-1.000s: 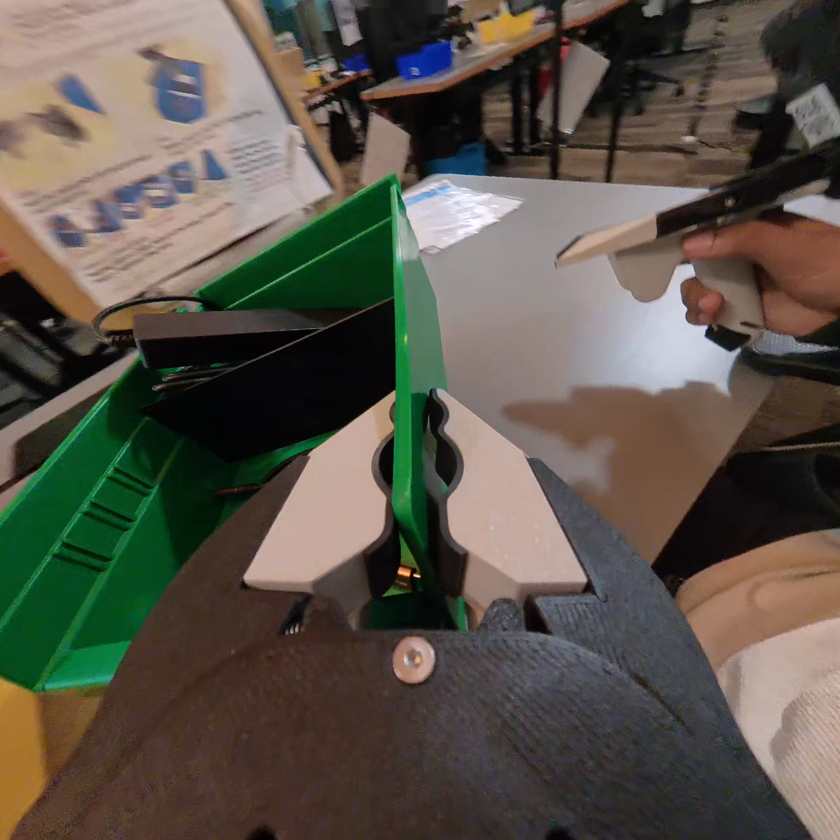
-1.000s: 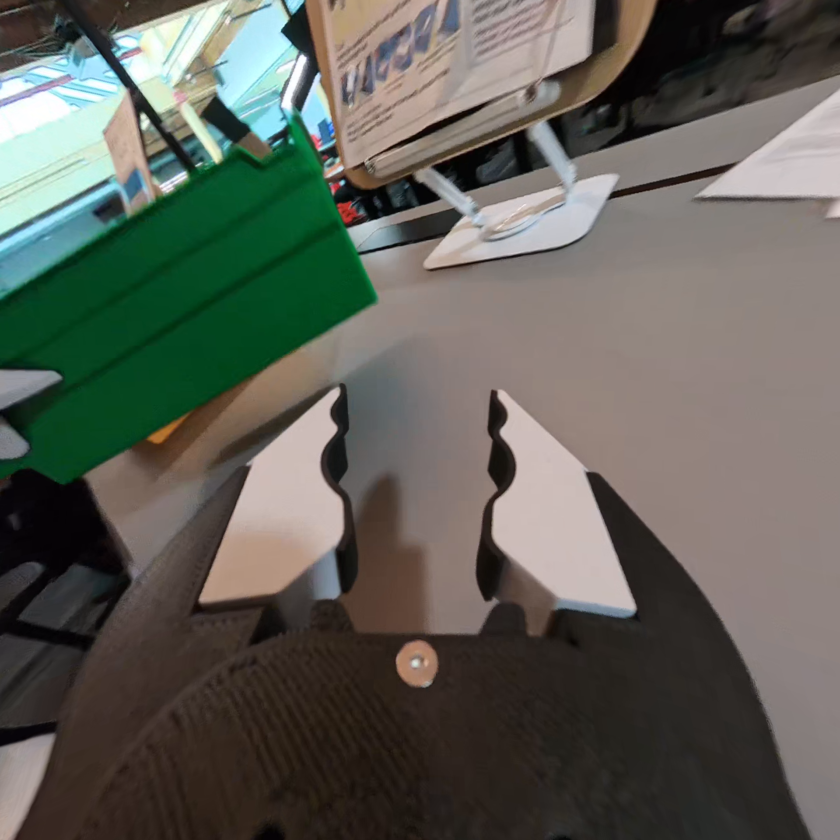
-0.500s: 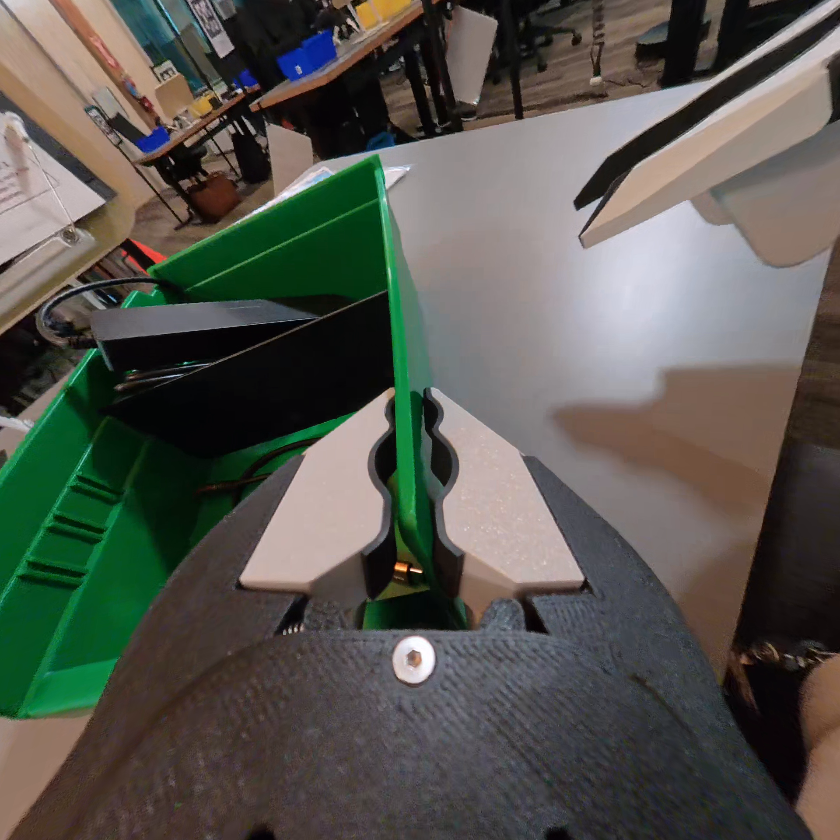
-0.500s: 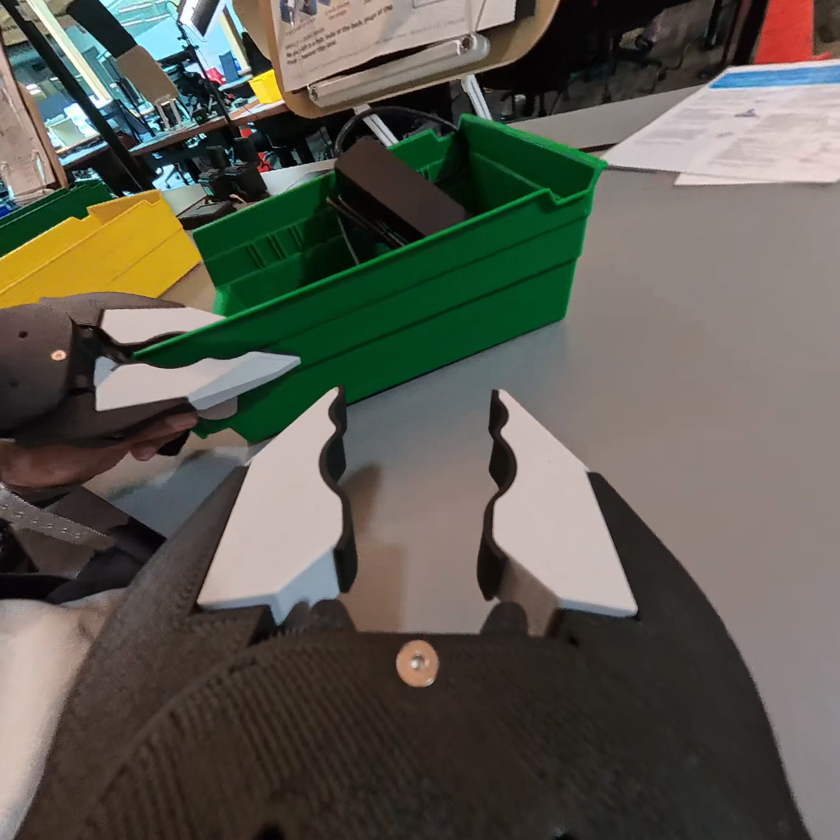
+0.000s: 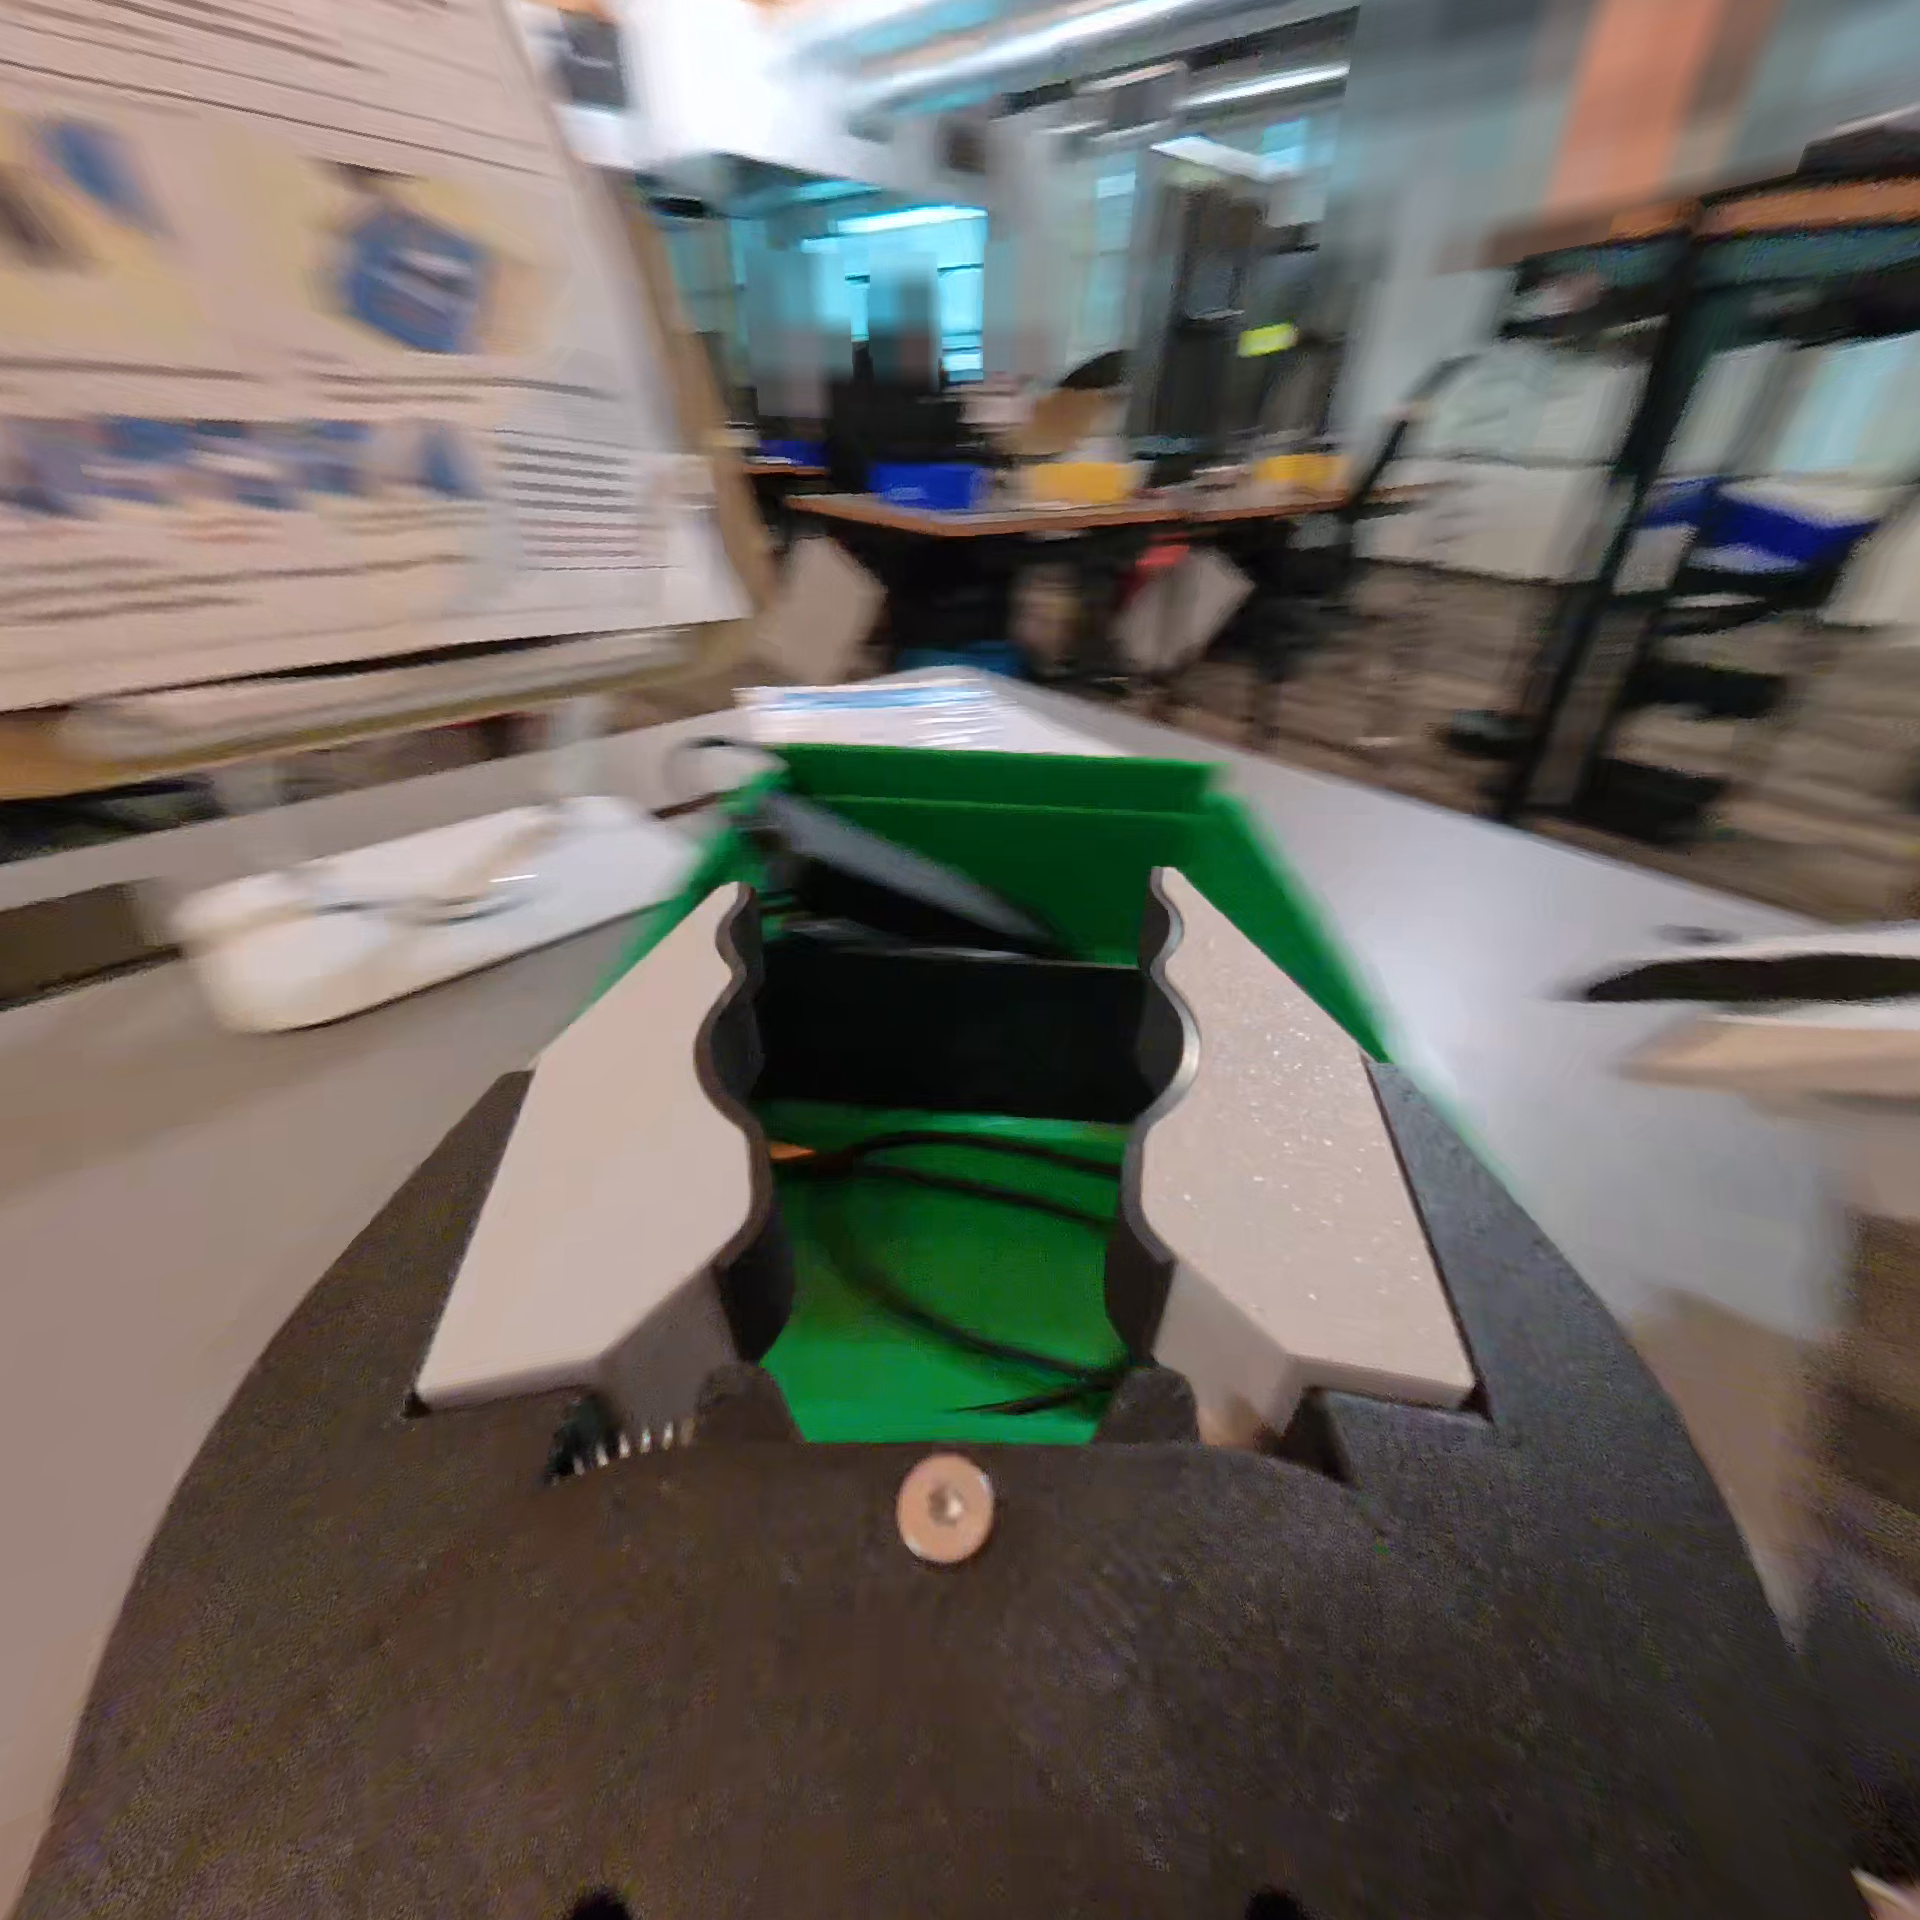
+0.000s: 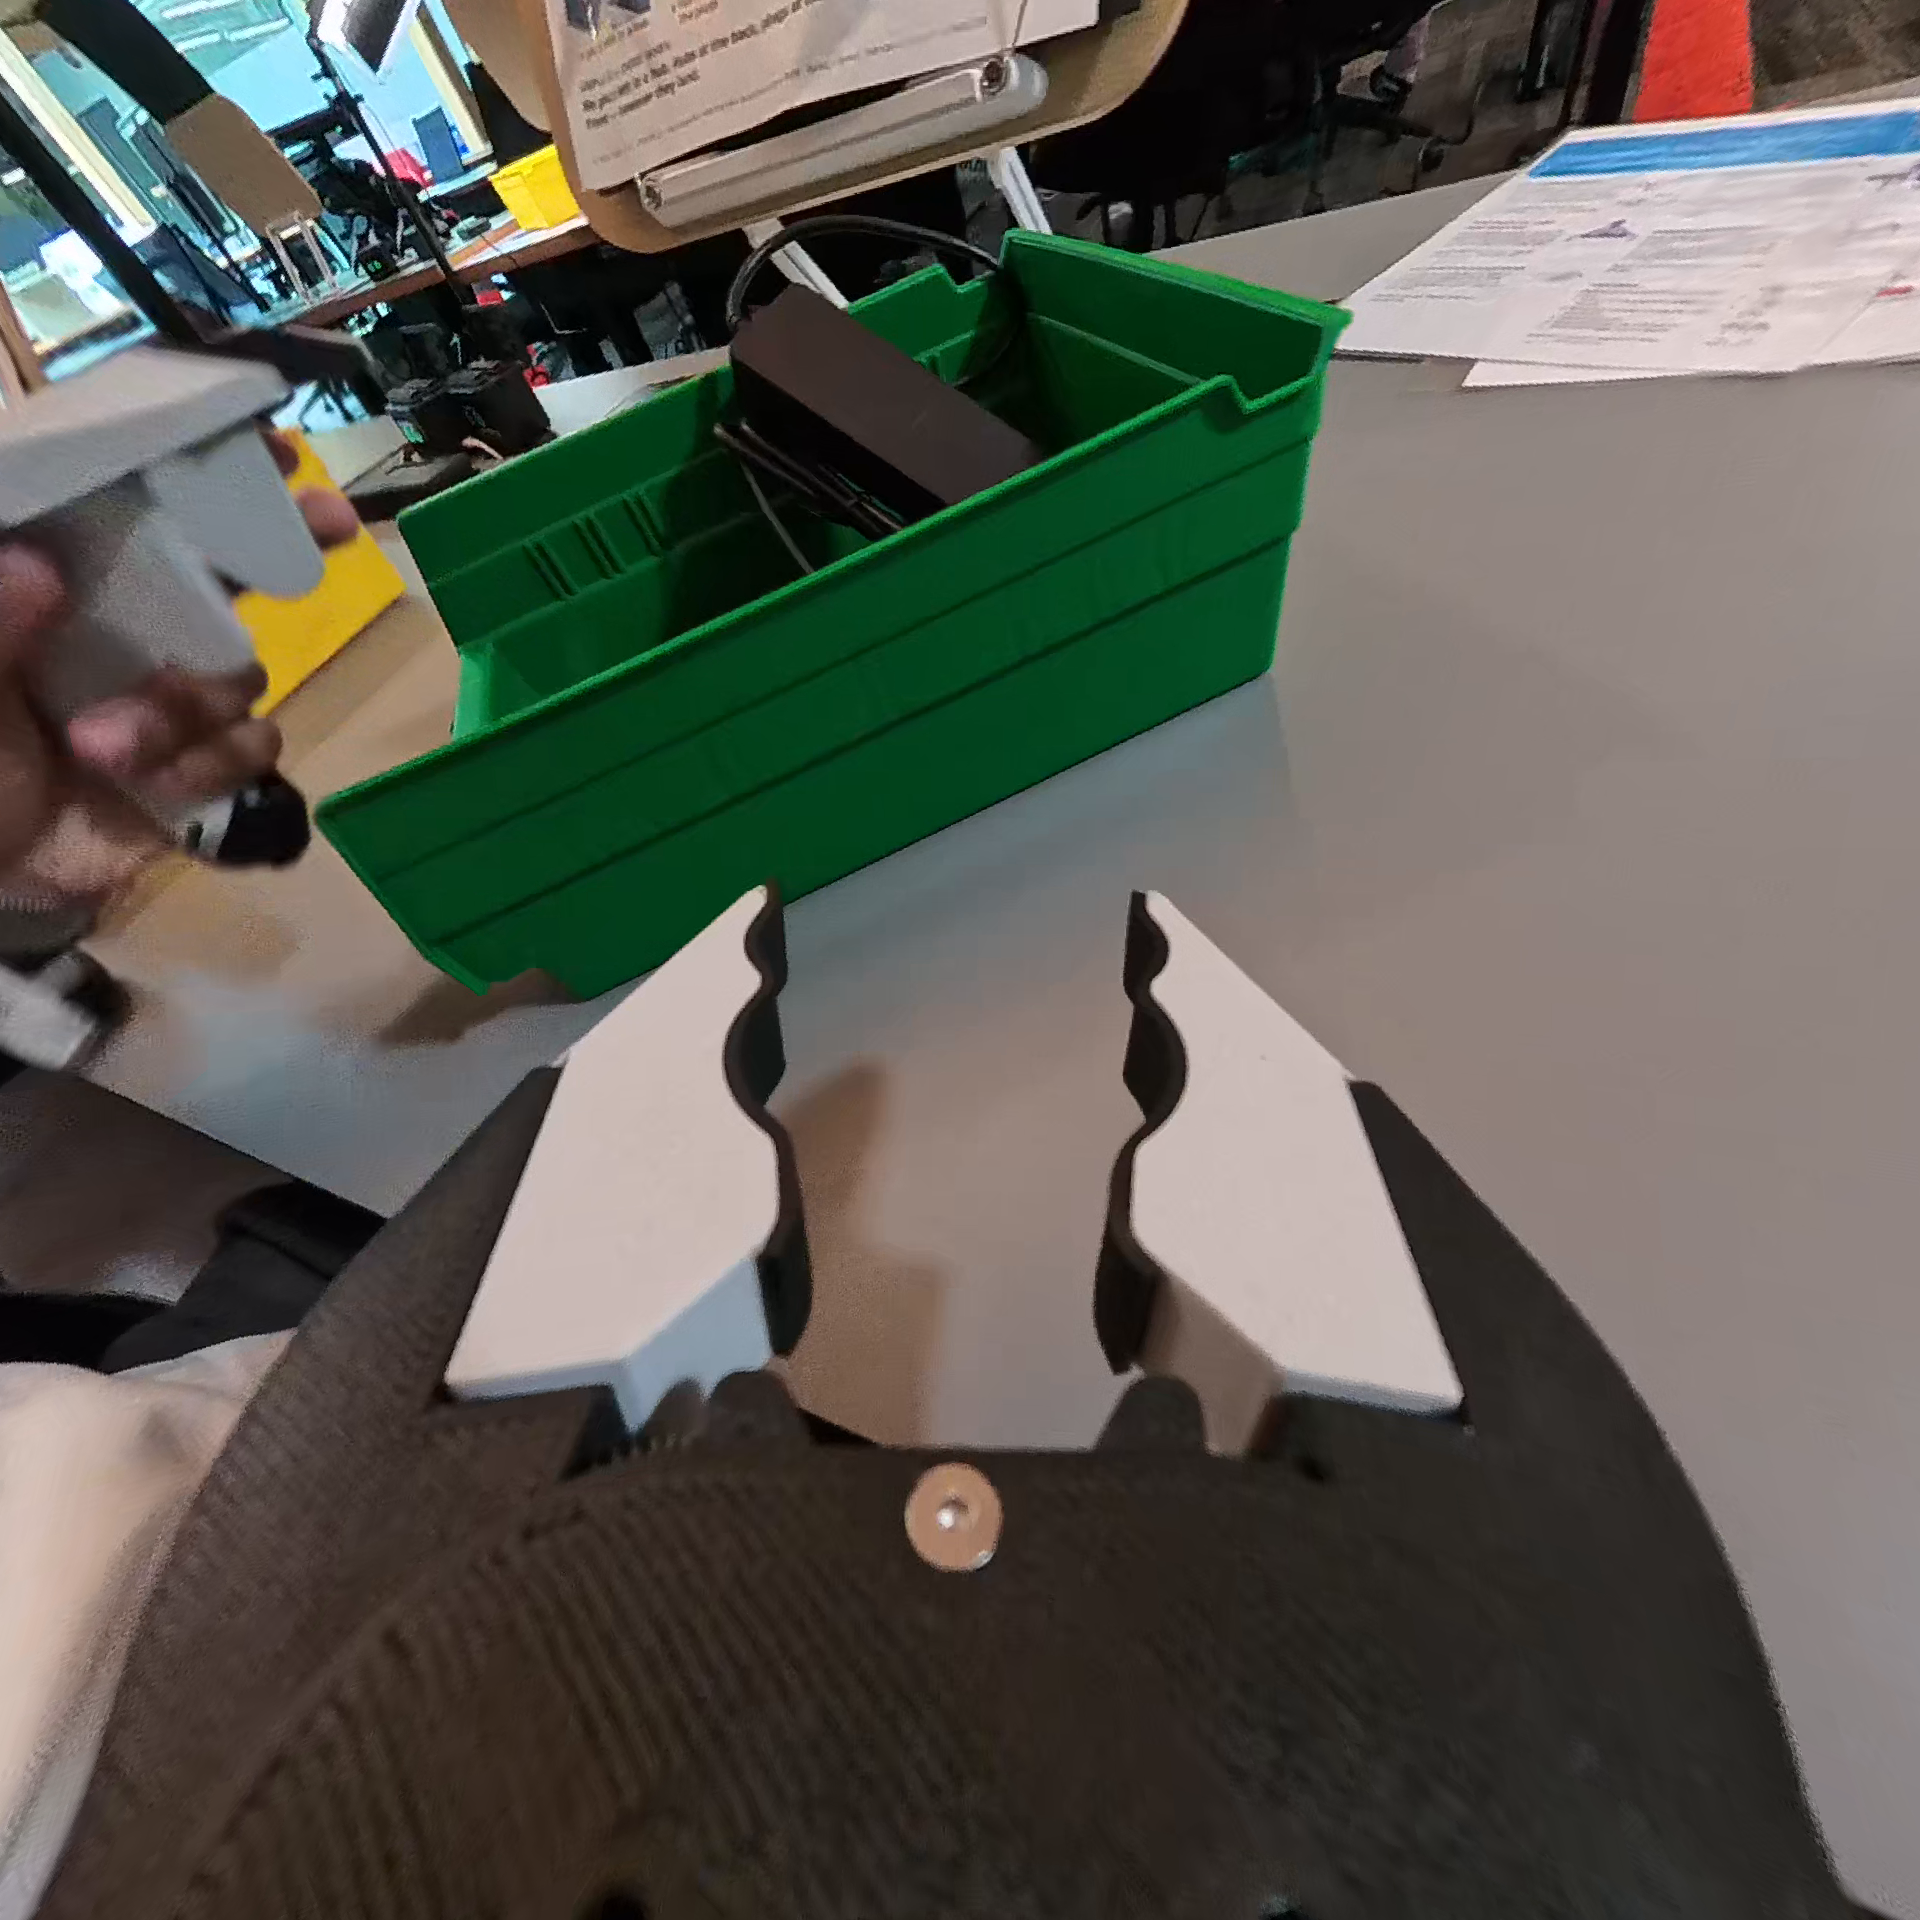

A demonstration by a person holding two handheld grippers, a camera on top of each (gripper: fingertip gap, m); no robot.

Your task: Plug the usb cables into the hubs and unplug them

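two tongs [image 5: 948,914] [image 6: 951,914], one green bin [image 6: 852,665]

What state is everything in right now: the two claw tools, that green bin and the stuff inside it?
Left gripper: jaws open, empty, above the bin.
Right gripper: jaws open, empty, over the grey tabletop.
Green plastic bin: upright on the table, open-topped, nothing holding it.
Long black box-shaped hub: tilted inside the bin, one end raised.
Thin black cables: loose on the bin floor; whether plugged in, cannot tell.

Two claw-mounted views, both facing green bin [image 5: 1039,821] [image 6: 852,707]
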